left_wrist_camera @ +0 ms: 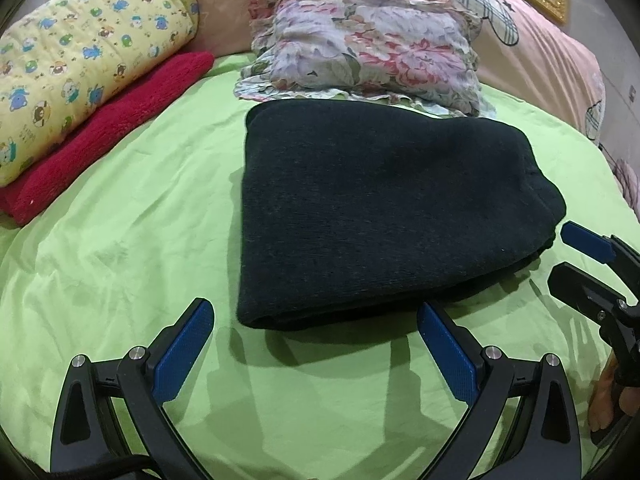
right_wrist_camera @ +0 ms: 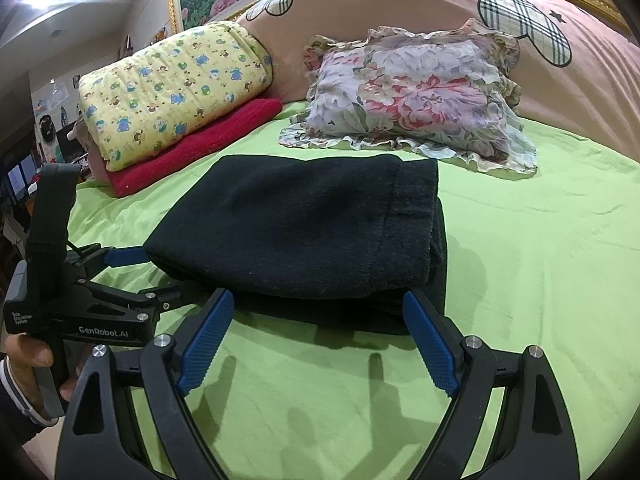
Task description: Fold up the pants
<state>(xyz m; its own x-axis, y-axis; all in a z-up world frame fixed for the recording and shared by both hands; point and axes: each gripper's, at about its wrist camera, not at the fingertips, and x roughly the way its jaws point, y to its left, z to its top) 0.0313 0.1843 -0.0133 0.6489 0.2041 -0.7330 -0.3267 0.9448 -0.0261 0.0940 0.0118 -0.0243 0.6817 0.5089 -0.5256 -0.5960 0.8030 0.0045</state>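
Note:
The dark pants (left_wrist_camera: 376, 208) lie folded into a thick flat rectangle on the green bed sheet (left_wrist_camera: 132, 240). They also show in the right wrist view (right_wrist_camera: 296, 228). My left gripper (left_wrist_camera: 316, 328) is open and empty, just short of the pants' near edge. My right gripper (right_wrist_camera: 320, 316) is open and empty, its fingertips at the pants' near edge. The right gripper (left_wrist_camera: 568, 252) shows at the right edge of the left wrist view, beside the pants. The left gripper (right_wrist_camera: 132, 276) shows at the left of the right wrist view, next to the pants' left corner.
A floral pillow (left_wrist_camera: 368, 48) lies behind the pants. A yellow patterned quilt (left_wrist_camera: 80, 56) sits on a folded red blanket (left_wrist_camera: 108, 132) at the back left. A pink duvet (right_wrist_camera: 400, 12) runs along the headboard. Green sheet (right_wrist_camera: 540, 240) spreads right of the pants.

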